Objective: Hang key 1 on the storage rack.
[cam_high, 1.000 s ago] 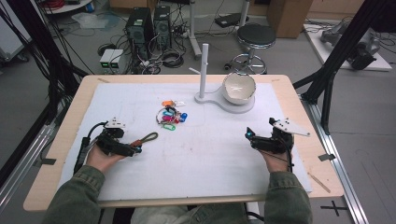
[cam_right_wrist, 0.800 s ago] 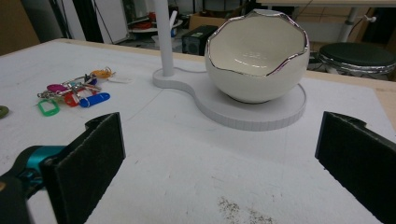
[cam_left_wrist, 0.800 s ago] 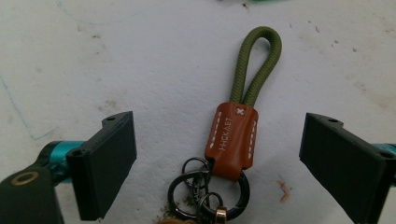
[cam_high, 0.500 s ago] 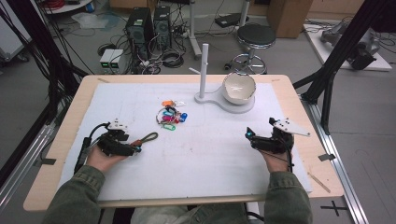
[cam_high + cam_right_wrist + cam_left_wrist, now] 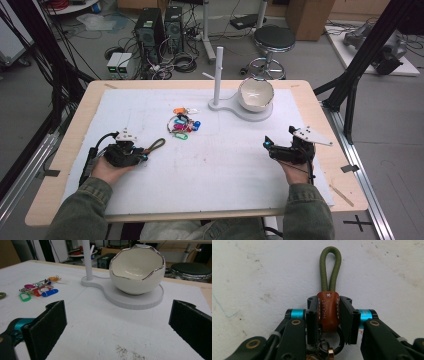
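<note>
My left gripper (image 5: 142,154) rests on the white mat at the left, shut on a keychain strap (image 5: 327,312). The strap has a brown leather tab and a green cord loop (image 5: 331,267) that sticks out past the jaws and lies on the mat (image 5: 156,145). Metal rings hang behind the tab. My right gripper (image 5: 268,145) sits at the right of the mat, open, with its pads (image 5: 48,323) wide apart and nothing between them. It faces a white cracked-egg bowl (image 5: 137,270) on a white stand base (image 5: 136,301).
A bunch of keys with coloured tags (image 5: 182,124) lies mid-table, left of the stand's upright white post (image 5: 218,75). The bowl (image 5: 256,93) stands at the back right. The white mat (image 5: 220,170) covers most of the wooden table. A stool and computers stand on the floor beyond.
</note>
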### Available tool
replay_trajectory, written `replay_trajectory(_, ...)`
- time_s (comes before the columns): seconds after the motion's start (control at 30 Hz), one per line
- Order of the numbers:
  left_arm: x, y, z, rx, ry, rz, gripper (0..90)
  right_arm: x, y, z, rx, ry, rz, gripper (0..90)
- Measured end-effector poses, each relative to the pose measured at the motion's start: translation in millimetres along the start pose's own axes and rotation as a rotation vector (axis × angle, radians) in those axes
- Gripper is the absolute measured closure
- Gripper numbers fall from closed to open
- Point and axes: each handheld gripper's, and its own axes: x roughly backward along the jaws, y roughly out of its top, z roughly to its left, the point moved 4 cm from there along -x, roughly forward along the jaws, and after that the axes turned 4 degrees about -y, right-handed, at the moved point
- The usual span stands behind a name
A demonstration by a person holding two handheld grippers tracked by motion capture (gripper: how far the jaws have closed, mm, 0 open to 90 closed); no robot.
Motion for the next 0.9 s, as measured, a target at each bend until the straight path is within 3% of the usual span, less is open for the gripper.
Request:
replay_trajectory(0.1, 0.8, 0.0, 2.3, 0.023, -0.010, -0.004, 71.1, -0.1, -0.1, -0.2, -0.001, -0.001, 0.002, 0.5)
replay_trajectory(0.3, 3.7, 0.4, 3.3, 0.025, 0.004, -0.007, 71.8, -0.4, -0.1, -0.9, -0.006, 0.002, 0.000, 0.6)
replay_trajectory(0.53, 7.3, 2.0, 4.5, 0.034, 0.000, -0.026, 72.2, 2.9, 0.3, -5.1, -0.055, -0.004, -0.010, 0.6)
replay_trajectory(0.67, 13.7, 5.2, 5.5, 0.066, -0.016, -0.069, 72.2, 3.7, 0.3, -5.1, -0.058, -0.005, -0.009, 0.5)
replay_trajectory(0.73, 22.0, 6.8, 7.4, 0.100, -0.020, -0.113, 72.2, 3.9, 0.5, -4.8, -0.058, -0.005, -0.014, 0.6)
replay_trajectory(0.9, 36.5, 9.4, 13.0, 0.125, -0.012, -0.158, 72.5, 4.0, 0.4, -5.5, -0.066, -0.011, -0.011, 0.6)
